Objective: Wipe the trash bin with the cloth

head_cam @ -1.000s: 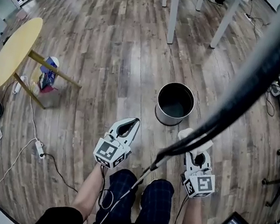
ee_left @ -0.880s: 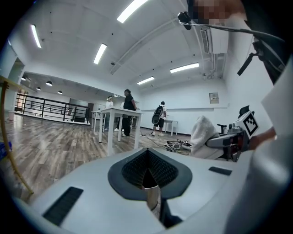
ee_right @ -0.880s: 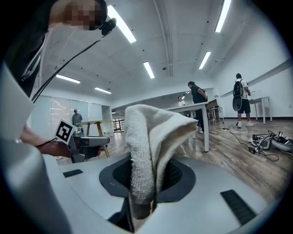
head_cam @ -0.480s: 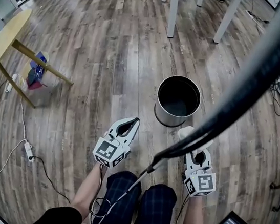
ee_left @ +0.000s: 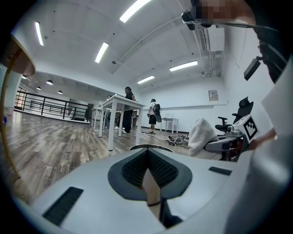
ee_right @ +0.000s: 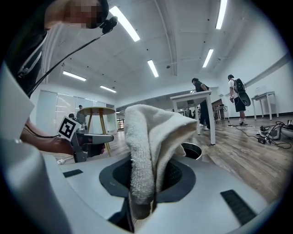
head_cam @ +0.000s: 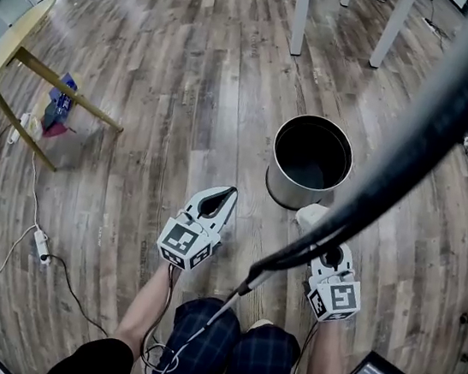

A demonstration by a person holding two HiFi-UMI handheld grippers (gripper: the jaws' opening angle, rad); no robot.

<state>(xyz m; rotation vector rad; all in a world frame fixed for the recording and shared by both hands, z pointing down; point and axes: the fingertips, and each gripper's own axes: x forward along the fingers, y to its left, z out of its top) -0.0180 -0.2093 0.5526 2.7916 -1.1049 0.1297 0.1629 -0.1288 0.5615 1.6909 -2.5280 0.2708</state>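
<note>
Head view: A seated person holds two tongs above the wood floor [head_cam: 156, 128]. The metal trash bin [head_cam: 286, 194] stands upright and open just ahead of the right gripper [head_cam: 318, 237], not touched by either tool. A white cloth [head_cam: 309, 216] bunches at that gripper's tip, near the bin's wall. The left gripper [head_cam: 230, 192] hangs beside it, pointing at the bin.

Left gripper view: The left jaws are pressed together with nothing between them. The bin's rim arcs just beyond their tips.

Right gripper view: The right jaws are clamped on a fold of the cloth, which stands up thick and soft above them.

The cloth looks like light, limp terry and should mould to the bin's curve; the grip low on the fold seems sound. The bin appears stiff, smooth and empty, so probably light enough to slide or tip under wiping pressure. Its rim looks like the best place for the free gripper to steady it.
</note>
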